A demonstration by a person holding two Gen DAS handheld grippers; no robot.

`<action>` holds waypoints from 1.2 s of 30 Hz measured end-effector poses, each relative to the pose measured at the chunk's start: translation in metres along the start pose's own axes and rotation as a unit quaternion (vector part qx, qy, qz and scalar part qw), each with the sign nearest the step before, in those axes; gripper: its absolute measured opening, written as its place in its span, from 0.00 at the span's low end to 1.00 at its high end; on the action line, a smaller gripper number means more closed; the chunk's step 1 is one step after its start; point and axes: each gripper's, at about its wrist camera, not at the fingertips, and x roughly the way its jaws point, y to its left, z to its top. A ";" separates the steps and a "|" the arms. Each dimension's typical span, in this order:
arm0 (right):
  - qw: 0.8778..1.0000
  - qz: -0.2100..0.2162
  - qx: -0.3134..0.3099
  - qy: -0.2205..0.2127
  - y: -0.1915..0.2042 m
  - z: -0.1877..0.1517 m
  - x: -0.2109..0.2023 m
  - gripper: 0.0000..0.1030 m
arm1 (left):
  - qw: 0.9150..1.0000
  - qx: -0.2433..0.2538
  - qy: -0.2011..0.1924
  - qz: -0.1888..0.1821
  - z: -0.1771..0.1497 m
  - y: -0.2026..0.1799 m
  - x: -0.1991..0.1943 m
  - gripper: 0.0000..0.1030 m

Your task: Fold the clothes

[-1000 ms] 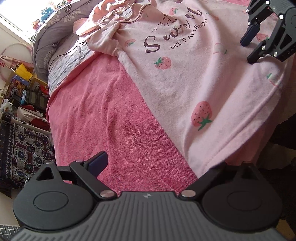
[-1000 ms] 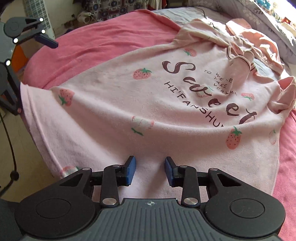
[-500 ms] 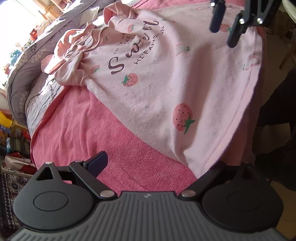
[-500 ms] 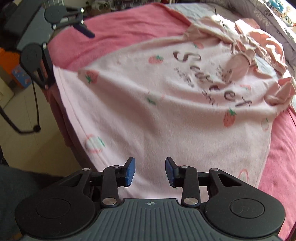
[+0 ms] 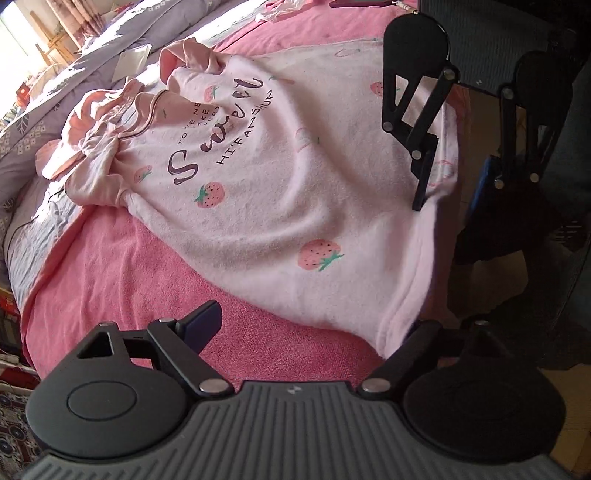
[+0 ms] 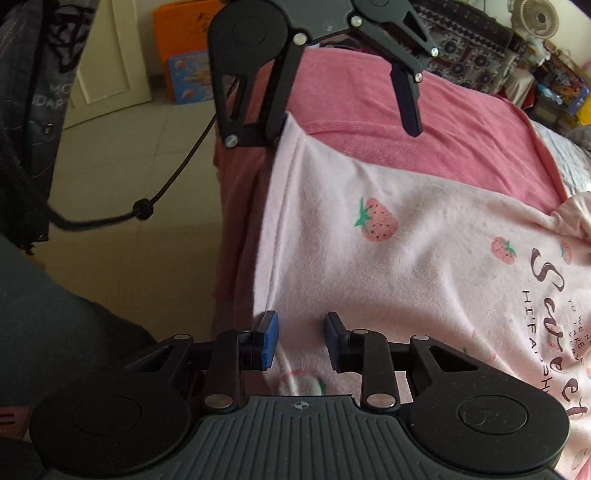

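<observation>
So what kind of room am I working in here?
Most likely a bedroom at home. The shirt lies on a bed with a pink blanket and a grey patterned quilt; there is a tiled floor beside it and household clutter along the far side.

One pale pink shirt (image 5: 288, 192) lies on one pink blanket (image 5: 122, 280), itself partly over one grey patterned quilt (image 5: 26, 133). Two grippers are in view: the left gripper (image 6: 347, 122) and the right gripper (image 6: 300, 339), each with two fingers. On the shirt's front, the left wrist view shows six printed strawberries clearly (a few fainter prints near the hem are too washed out to count). One white sheet of paper (image 5: 131, 66) rests on the quilt. One orange box (image 6: 181, 33) and one blue box (image 6: 192, 77) stand on the floor.
</observation>
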 end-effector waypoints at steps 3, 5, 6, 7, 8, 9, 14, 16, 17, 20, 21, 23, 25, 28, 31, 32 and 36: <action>1.000 0.016 0.020 0.000 -0.010 0.005 -0.008 0.39 | 0.999 -0.025 0.010 -0.037 -0.001 -0.005 0.000 0.88; 0.996 -0.003 0.083 -0.034 -0.028 0.013 -0.019 0.39 | 0.995 -0.040 0.029 -0.083 -0.003 -0.007 0.002 0.88; 0.992 -0.018 0.114 -0.053 -0.038 0.017 -0.023 0.39 | 0.993 -0.051 0.042 -0.100 -0.005 -0.007 0.004 0.88; 0.987 -0.037 0.139 -0.069 -0.045 0.021 -0.025 0.40 | 0.990 -0.062 0.054 -0.117 -0.007 -0.008 0.005 0.88; 0.983 -0.054 0.158 -0.075 -0.051 0.022 -0.022 0.41 | 0.988 -0.076 0.064 -0.118 -0.010 -0.006 0.005 0.88; 0.982 -0.059 0.169 -0.061 -0.055 0.022 -0.013 0.41 | 0.986 -0.091 0.073 -0.118 -0.014 -0.004 0.004 0.88; 0.995 0.017 0.103 -0.008 -0.032 0.008 -0.001 0.60 | 0.970 -0.221 0.090 -0.045 -0.030 0.044 -0.013 0.88; 0.989 0.044 0.141 -0.012 -0.037 -0.003 -0.019 0.57 | 0.962 -0.263 0.073 -0.010 -0.025 0.072 -0.016 0.88; 0.984 0.026 0.177 -0.020 -0.045 -0.011 -0.029 0.57 | 0.957 -0.284 0.065 0.008 -0.022 0.086 -0.018 0.88; 0.952 -0.051 0.298 -0.042 -0.083 -0.042 -0.061 0.57 | 0.936 -0.346 0.036 0.051 -0.010 0.129 -0.018 0.89; 0.934 -0.085 0.344 -0.049 -0.100 -0.057 -0.071 0.57 | 0.931 -0.361 0.024 0.054 0.001 0.142 -0.012 0.89; 0.889 -0.151 0.429 -0.062 -0.133 -0.091 -0.087 0.57 | 0.922 -0.383 0.001 0.063 0.024 0.163 0.001 0.89; 0.838 -0.204 0.501 -0.066 -0.164 -0.131 -0.100 0.57 | 0.915 -0.394 -0.010 0.088 0.051 0.176 0.020 0.89; 0.773 -0.253 0.577 -0.079 -0.210 -0.178 -0.111 0.57 | 0.907 -0.401 -0.016 0.125 0.089 0.188 0.055 0.89; 0.731 -0.261 0.621 -0.104 -0.249 -0.208 -0.104 0.56 | 0.904 -0.399 0.003 0.157 0.113 0.191 0.092 0.89; 0.722 -0.259 0.631 -0.114 -0.259 -0.210 -0.102 0.56 | 0.902 -0.397 0.011 0.167 0.120 0.192 0.105 0.89; 0.704 -0.234 0.656 -0.138 -0.292 -0.209 -0.082 0.56 | 0.881 -0.410 0.087 0.219 0.123 0.197 0.151 0.91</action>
